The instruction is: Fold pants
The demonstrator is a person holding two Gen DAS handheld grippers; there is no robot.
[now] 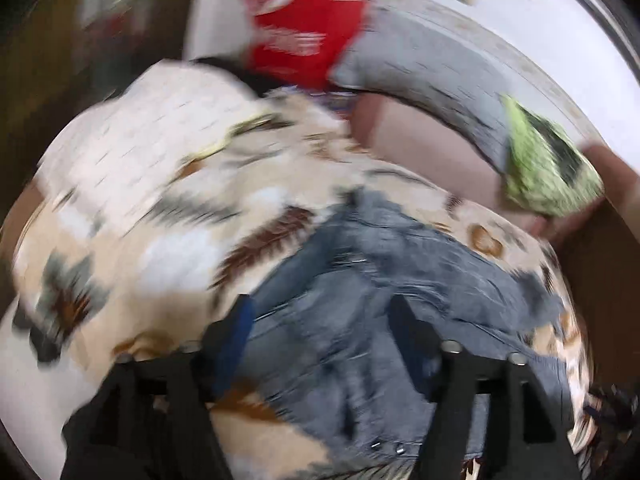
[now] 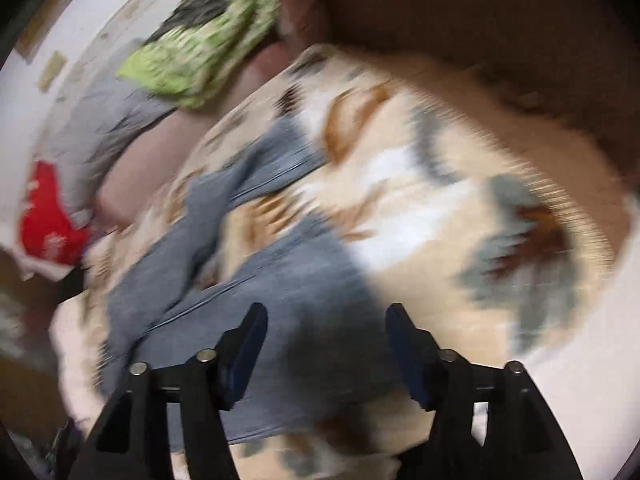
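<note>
Both our grippers gape wide, gripping nothing — left gripper [image 1: 320, 336] over the jeans [image 1: 372, 280] at lower centre, right gripper [image 2: 326, 340] above a pant leg. Jeans lie rumpled on the patterned blanket [image 2: 460, 168]; green cloth [image 2: 200, 52] upper left. Frames badly blurred.

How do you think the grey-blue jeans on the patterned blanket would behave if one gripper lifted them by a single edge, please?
The jeans would probably drape and sag, since they already lie creased and rumpled. Being denim with visible seams, they look fairly heavy for cloth. The patterned blanket beneath looks soft, so it may shift along with them.
</note>
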